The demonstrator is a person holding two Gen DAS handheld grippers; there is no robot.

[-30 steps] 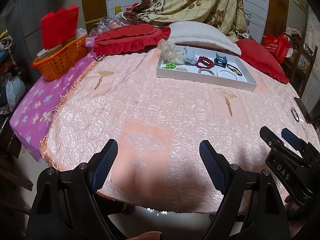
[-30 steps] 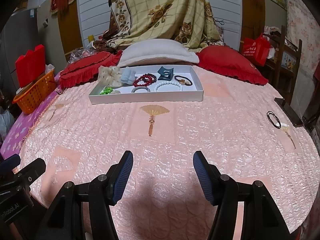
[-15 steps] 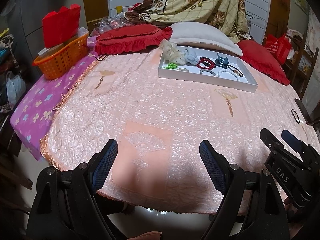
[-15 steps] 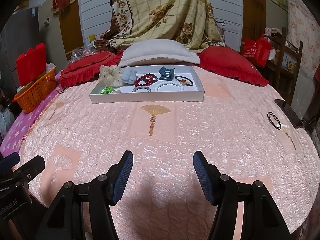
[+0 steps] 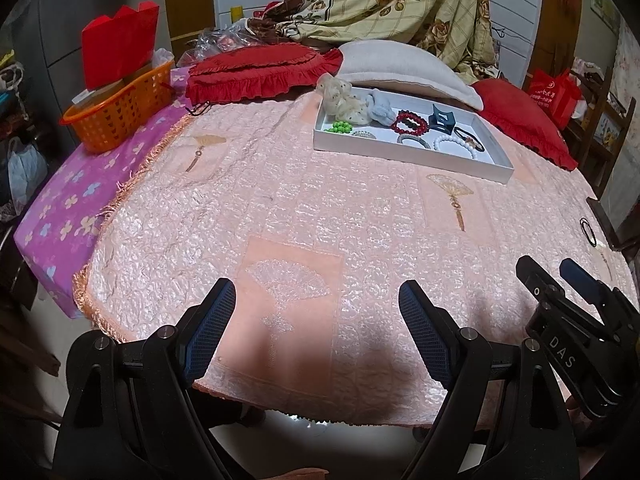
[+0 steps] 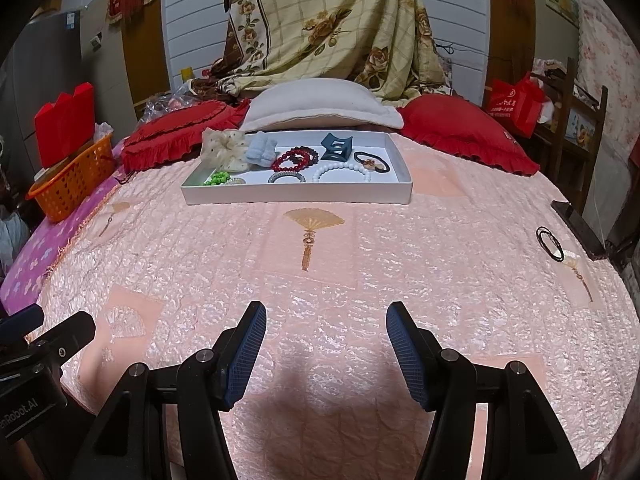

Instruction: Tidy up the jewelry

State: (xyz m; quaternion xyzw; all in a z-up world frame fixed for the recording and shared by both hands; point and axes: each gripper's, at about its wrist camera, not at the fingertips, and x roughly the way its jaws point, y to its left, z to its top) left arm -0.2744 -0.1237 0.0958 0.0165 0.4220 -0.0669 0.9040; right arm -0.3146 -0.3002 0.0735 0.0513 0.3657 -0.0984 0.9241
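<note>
Both tools are held over the near edge of the pink quilt [image 6: 320,264]. The left gripper [image 5: 316,316] and the right gripper [image 6: 322,344] are released, with nothing between the jaws. Most jewelry lies in the white tray [image 6: 296,194] at the far side; one black hair tie [image 6: 550,243] lies loose near the right edge. It is judged the next pick: the right gripper is best lowered over one strand and closed gently.
</note>
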